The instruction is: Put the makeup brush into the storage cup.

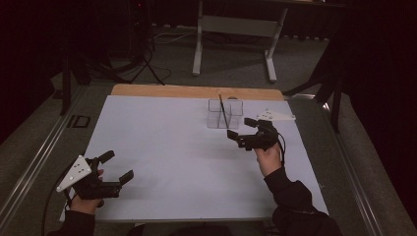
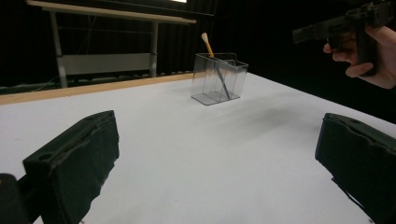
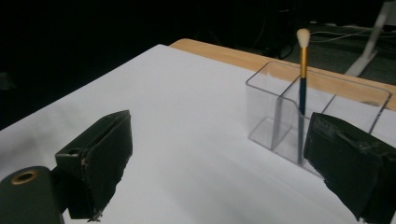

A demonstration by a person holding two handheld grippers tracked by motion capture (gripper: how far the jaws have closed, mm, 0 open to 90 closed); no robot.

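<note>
- Left gripper (image 1: 119, 166) gapes wide and empty near the white table's (image 1: 172, 162) near-left corner.
- Right gripper (image 1: 241, 127) likewise gapes, empty, just beside the clear divided organizer (image 1: 225, 114).
- Makeup brush (image 3: 301, 88) stands tilted inside it.

White sheet (image 1: 187, 157) covers table, wooden edge (image 1: 196, 91) exposed along 12 o'clock side. Clear compartmented organiser (image 1: 224, 114) stands toward 1 o'clock on sheet; brush (image 3: 301, 84) upright in one compartment, pale bristles up. Beyond table at 12 o'clock: grey floor, white-legged bench (image 1: 236, 29). Tripod legs and cables (image 1: 145, 64) at 11 o'clock.
</note>
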